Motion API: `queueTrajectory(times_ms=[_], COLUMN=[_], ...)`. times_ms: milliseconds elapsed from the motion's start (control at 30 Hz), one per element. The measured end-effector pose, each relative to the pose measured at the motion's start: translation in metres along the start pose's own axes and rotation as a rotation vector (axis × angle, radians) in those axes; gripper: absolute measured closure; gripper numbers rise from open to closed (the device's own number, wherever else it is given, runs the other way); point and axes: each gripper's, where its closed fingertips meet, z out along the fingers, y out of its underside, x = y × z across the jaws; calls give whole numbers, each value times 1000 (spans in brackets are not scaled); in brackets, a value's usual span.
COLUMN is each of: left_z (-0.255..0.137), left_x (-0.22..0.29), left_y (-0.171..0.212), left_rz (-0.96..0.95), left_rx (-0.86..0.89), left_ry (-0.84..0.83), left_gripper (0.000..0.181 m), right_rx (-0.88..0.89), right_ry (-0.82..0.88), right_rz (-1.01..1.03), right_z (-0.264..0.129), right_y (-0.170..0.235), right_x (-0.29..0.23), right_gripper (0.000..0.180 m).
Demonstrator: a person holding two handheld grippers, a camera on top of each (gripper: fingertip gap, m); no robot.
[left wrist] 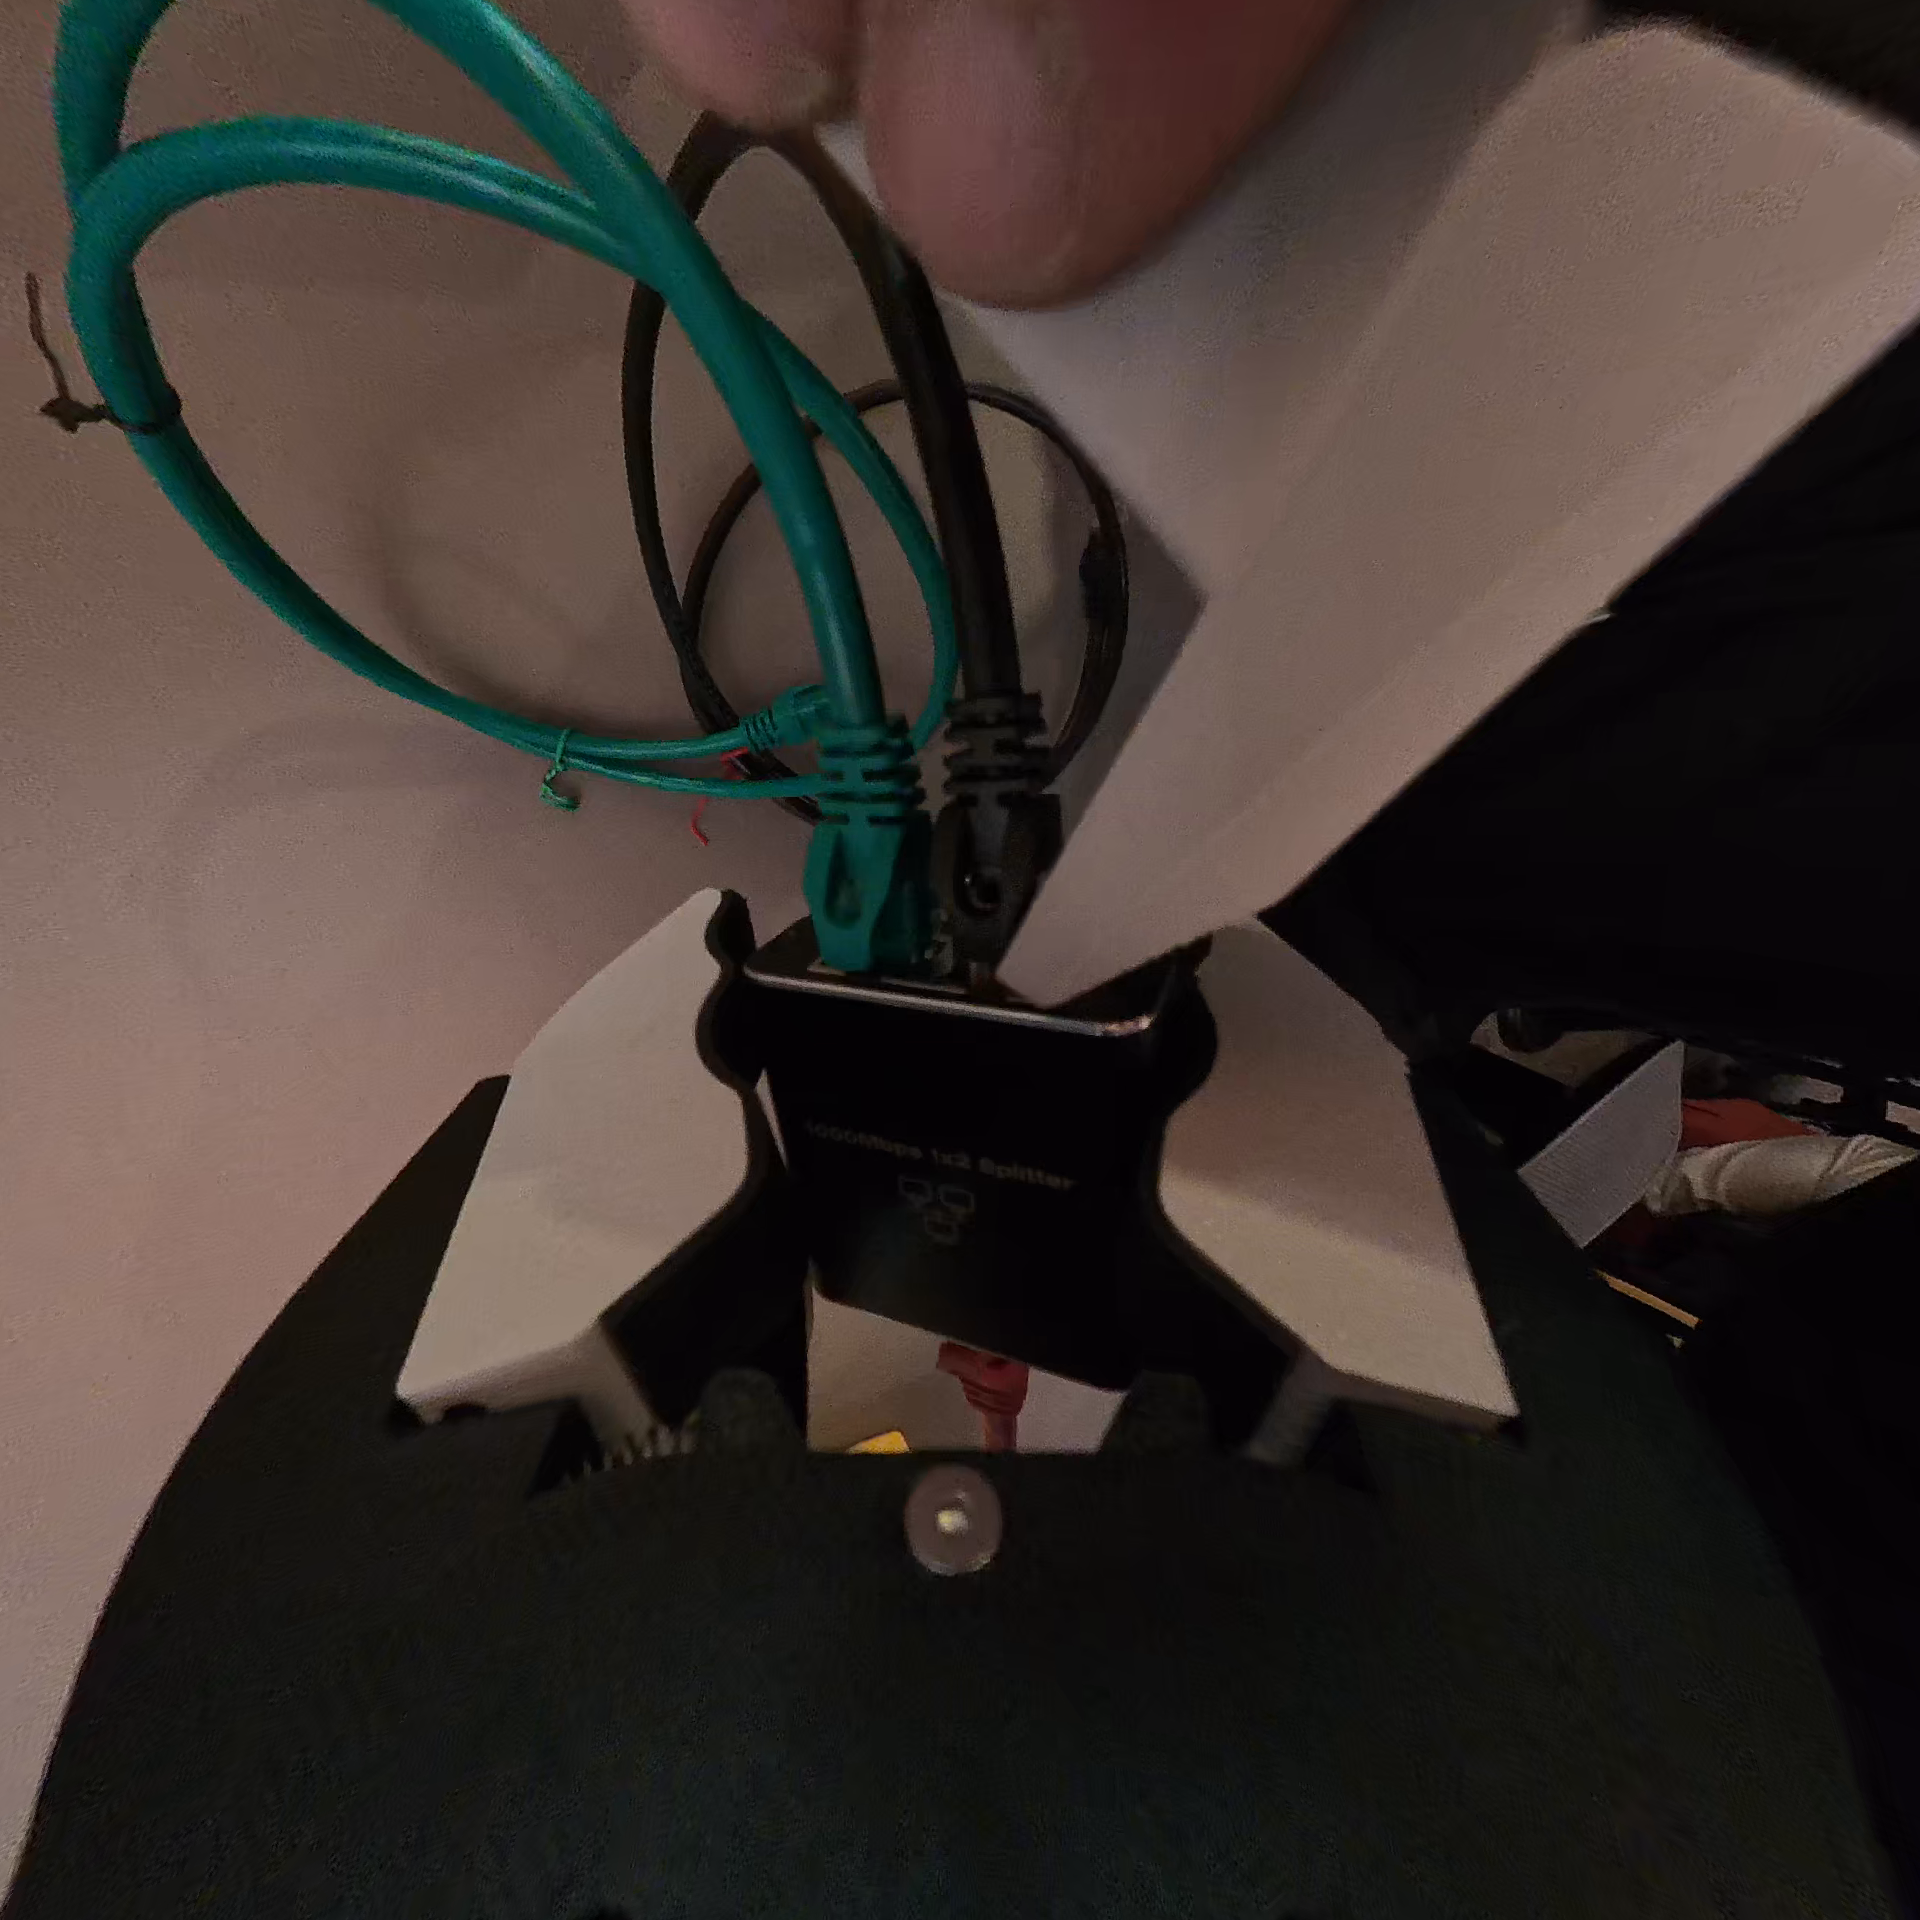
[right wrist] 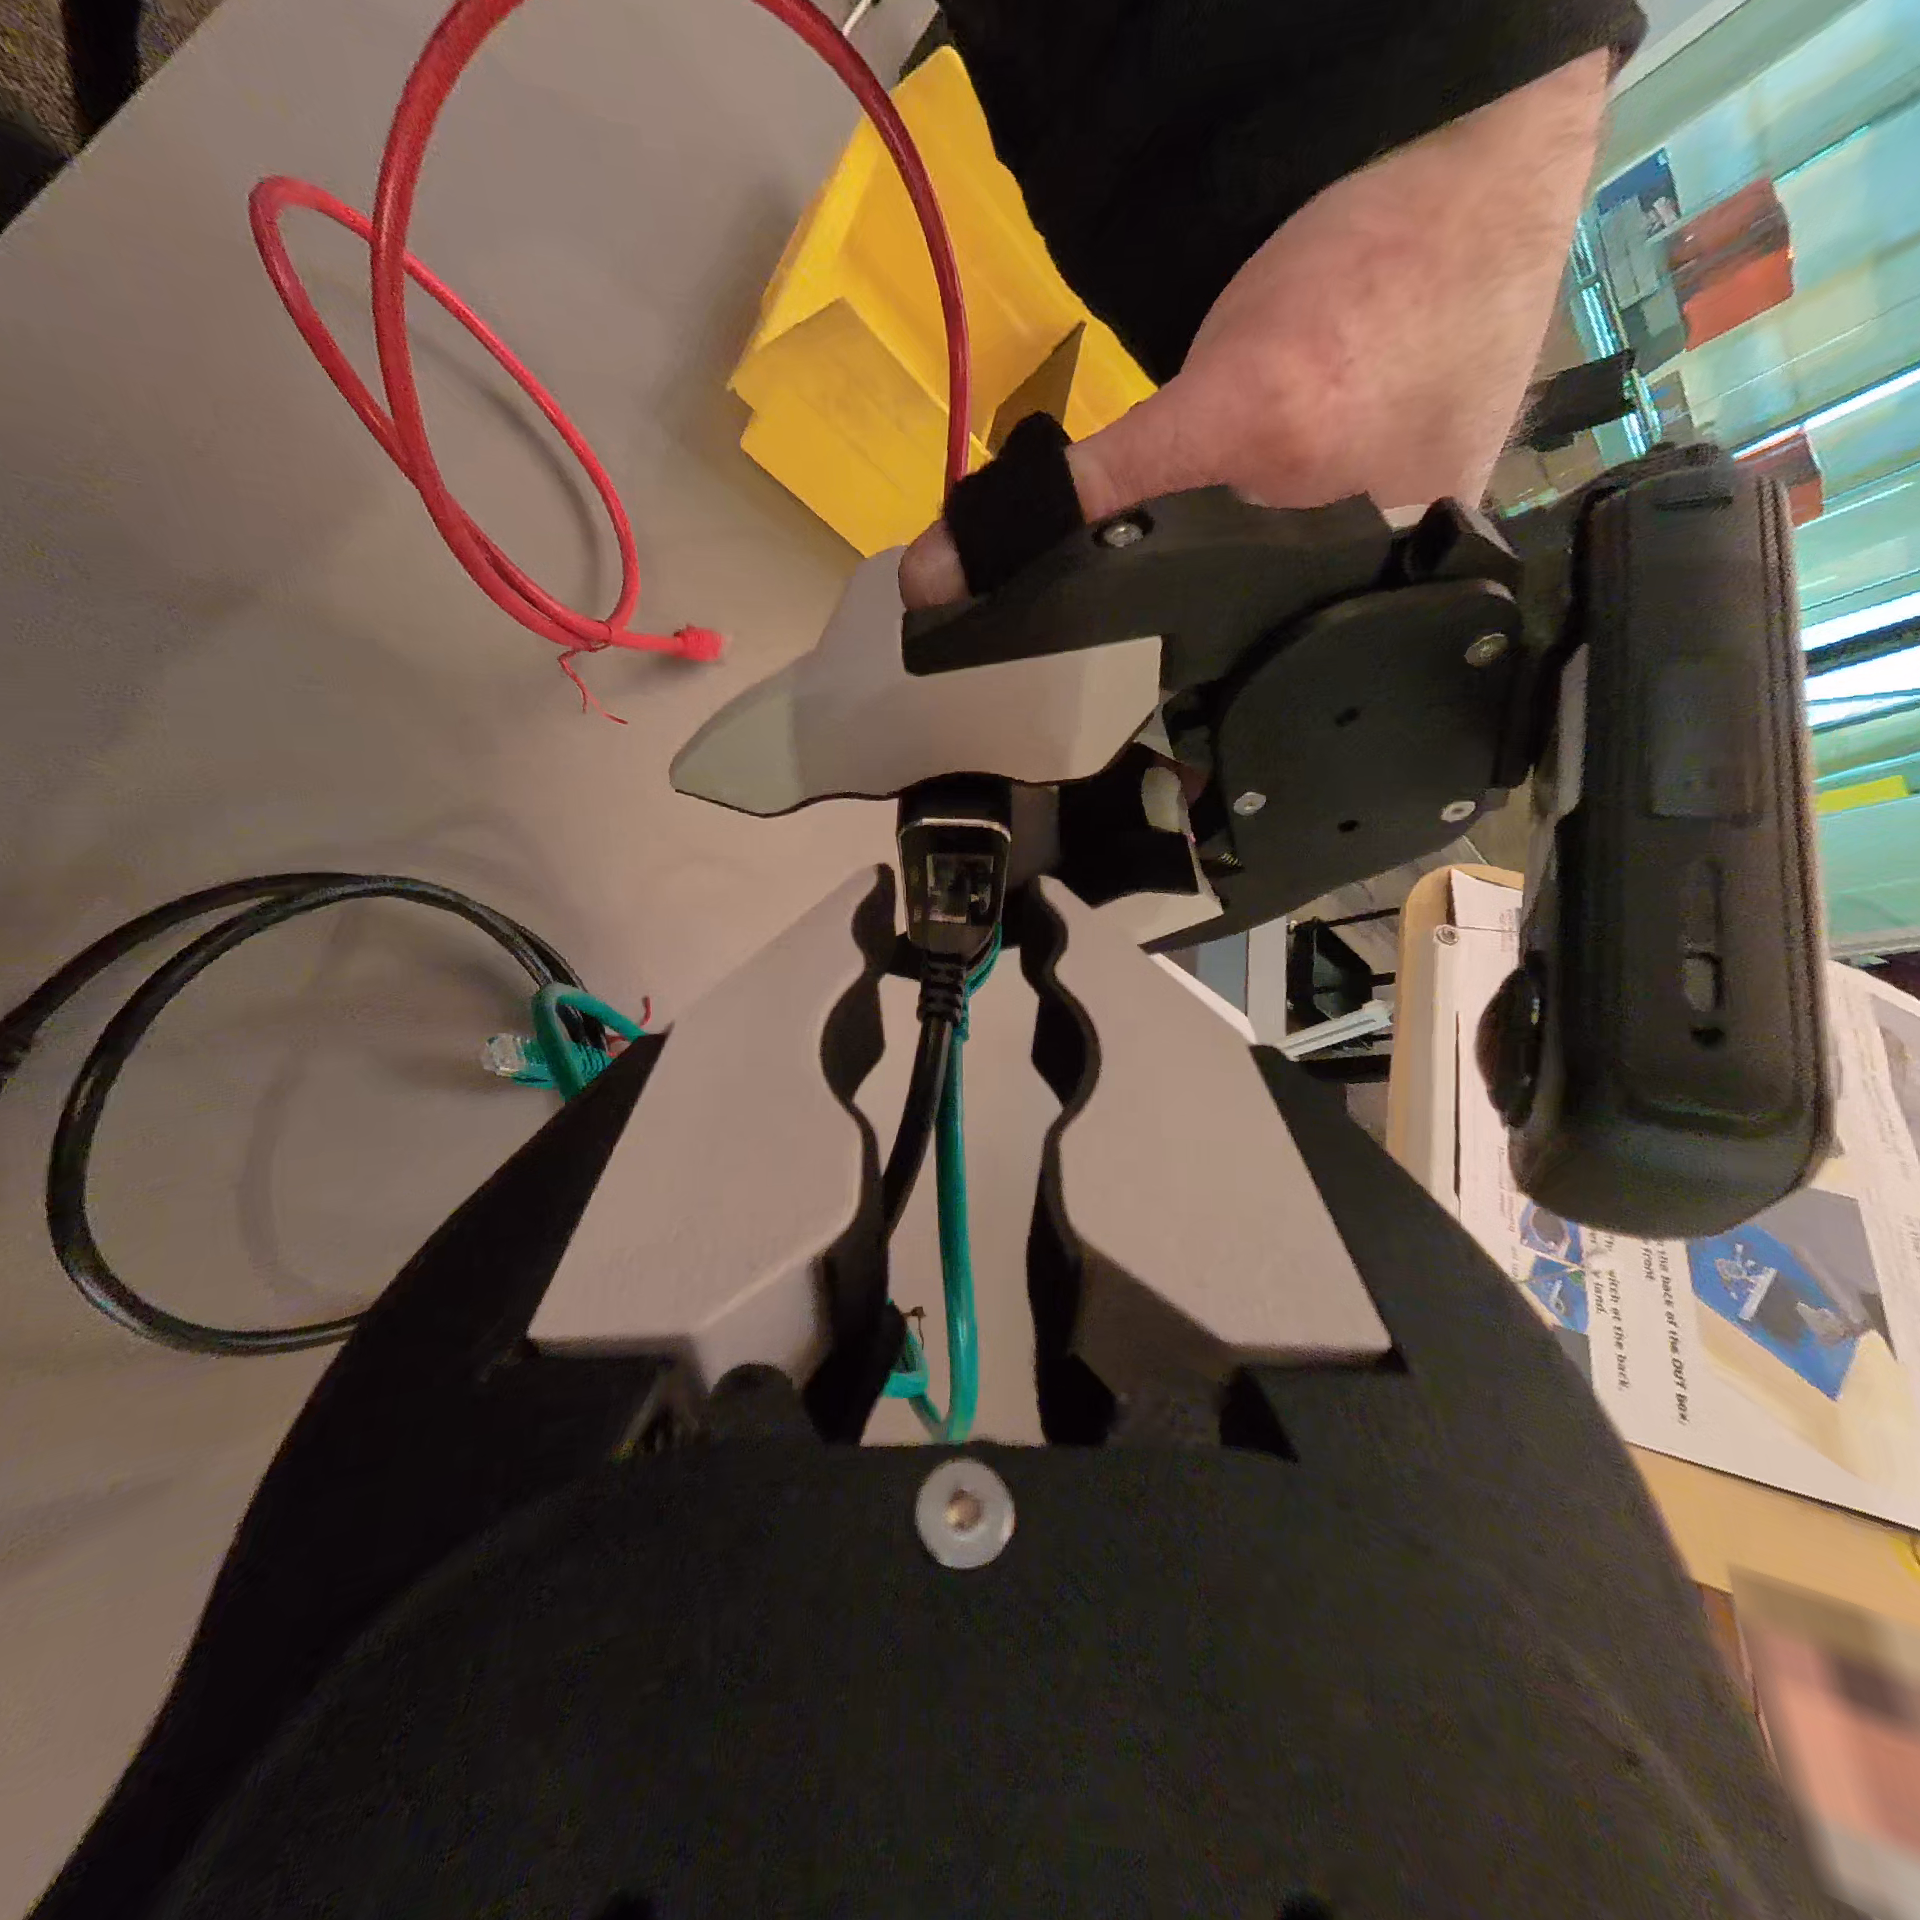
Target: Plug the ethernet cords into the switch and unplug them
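My left gripper (left wrist: 966,997) is shut on the black switch (left wrist: 956,1143), holding it by its sides above the table. A green cord's plug (left wrist: 862,842) and a black cord's plug (left wrist: 987,821) sit side by side in the switch's far end. A red plug (left wrist: 982,1392) shows just under its near end. In the right wrist view, my right gripper (right wrist: 961,920) is closed on the black plug (right wrist: 951,935) right at the switch (right wrist: 951,862). Both cords run back between its fingers. The right gripper's white finger (left wrist: 1299,623) hides the plug's right side.
On the grey table (right wrist: 260,727) lie a red cord loop (right wrist: 436,343) with a loose plug end (right wrist: 698,644), the black cord's coil (right wrist: 156,1143) and the green cord's loose plug (right wrist: 520,1055). A yellow block (right wrist: 883,312) stands behind. Printed papers (right wrist: 1766,1299) lie at the right. A hand (right wrist: 1351,312) holds the left gripper. The gap from one gripper's tips to the other's is roughly 5 centimeters.
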Motion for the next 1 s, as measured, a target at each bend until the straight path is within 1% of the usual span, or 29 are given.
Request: queueTrajectory(times_ms=[100, 367, 500, 600, 800, 833, 1000], left_z=[0, -1, -2, -3, -4, -4, -6], left_x=[-3, -9, -11, -14, -18, -18, -19], left_y=[-1, -5, -8, -8, -8, -8, -8], left_rz=[-21, -74, -91, -108, -127, -126, -123], left_rx=[-12, -35, -34, -37, -39, -40, -36], left_ry=[-8, -46, -62, -75, -96, -100, -107], left_gripper=[105, 105, 105, 105, 105, 105, 105], right_rx=[-32, -111, -128, -143, -161, -159, -143], right_ry=[-12, 15, 34, 43, 53, 46, 52], right_rz=[-8, -31, -40, -45, -63, -64, -61], right_z=[-1, -3, -3, -3, -1, -1, -1], right_y=[4, 13, 16, 18, 21, 21, 20], right_x=[-1, 3, 6, 7, 8, 8, 9], right_gripper=[169, 167, 170, 170, 171, 175, 175])
